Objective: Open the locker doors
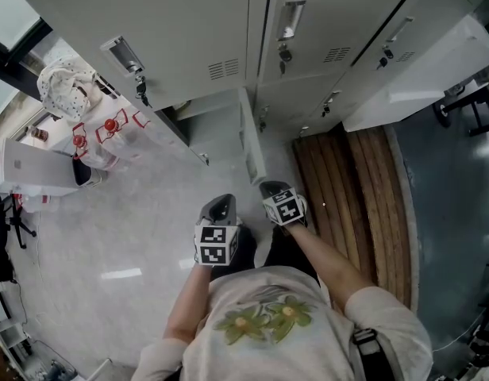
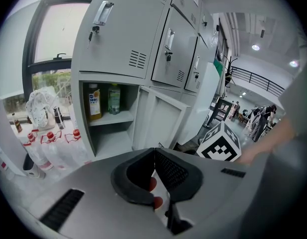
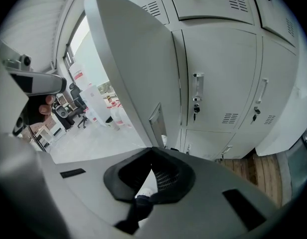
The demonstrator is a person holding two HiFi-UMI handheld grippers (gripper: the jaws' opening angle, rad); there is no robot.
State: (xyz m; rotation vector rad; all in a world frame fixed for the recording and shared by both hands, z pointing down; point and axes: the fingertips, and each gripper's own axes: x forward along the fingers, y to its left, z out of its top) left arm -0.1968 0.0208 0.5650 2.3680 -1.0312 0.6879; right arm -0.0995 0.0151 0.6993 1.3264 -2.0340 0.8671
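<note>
The grey lockers fill the top of the head view. One low door stands swung out, and its compartment shows a shelf with two bottles. My left gripper points at that compartment from a short way back, jaws shut and empty. My right gripper sits just below the open door's free edge, jaws shut with nothing between them. The open door and its recessed handle loom close ahead of it. The locker doors to the right are closed.
Packs of water bottles and a white spotted bag stand on the pale floor at the left. A wooden slatted platform lies at the right. Another white door panel juts out at the far right.
</note>
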